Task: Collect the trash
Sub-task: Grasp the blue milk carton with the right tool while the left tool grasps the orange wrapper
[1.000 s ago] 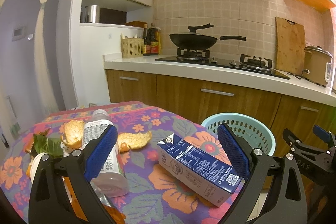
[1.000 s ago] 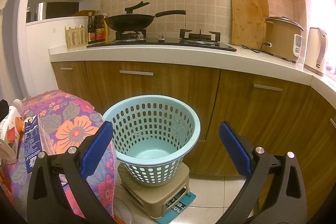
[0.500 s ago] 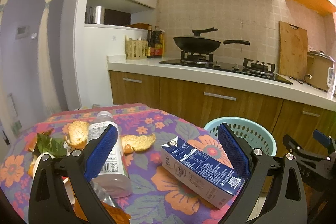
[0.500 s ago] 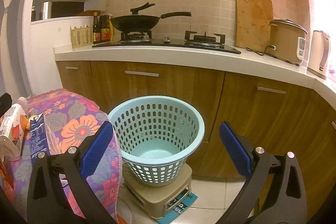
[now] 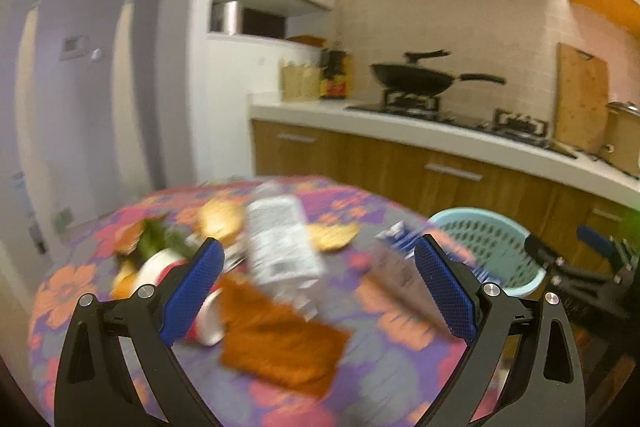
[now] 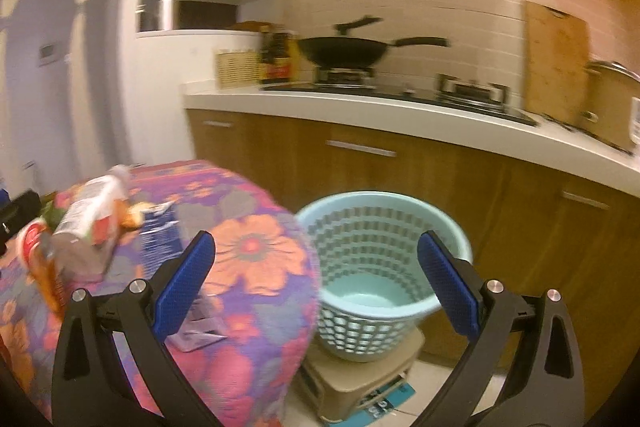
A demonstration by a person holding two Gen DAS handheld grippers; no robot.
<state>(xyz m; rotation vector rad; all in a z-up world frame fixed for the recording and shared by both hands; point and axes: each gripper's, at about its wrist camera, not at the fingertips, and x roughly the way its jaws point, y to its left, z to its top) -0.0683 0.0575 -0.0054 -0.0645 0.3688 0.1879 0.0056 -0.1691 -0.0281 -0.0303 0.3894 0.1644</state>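
Note:
Trash lies on a table with a flowered cloth [image 5: 384, 379]: a clear plastic bottle [image 5: 280, 247], a blue milk carton [image 5: 404, 279], an orange wrapper [image 5: 280, 343], a red and white cup [image 5: 180, 291], orange peels [image 5: 332, 237] and green leaves [image 5: 156, 239]. My left gripper [image 5: 320, 291] is open and empty, raised over the trash. My right gripper [image 6: 316, 283] is open and empty, between the table edge [image 6: 304, 267] and the light blue basket [image 6: 380, 263]. The bottle [image 6: 88, 223] and carton [image 6: 160, 239] also show in the right wrist view. Both views are blurred.
The basket [image 5: 484, 247] stands on a beige scale [image 6: 360, 383] on the floor, right of the table. Behind it runs a wooden kitchen counter [image 6: 400, 155] with a wok [image 5: 420, 79], a cutting board [image 5: 580, 99] and a rice cooker [image 6: 608, 103].
Both grippers moved back and left. More of the table shows in both views: the cup and wrapper have come into the left view. Nothing was grasped.

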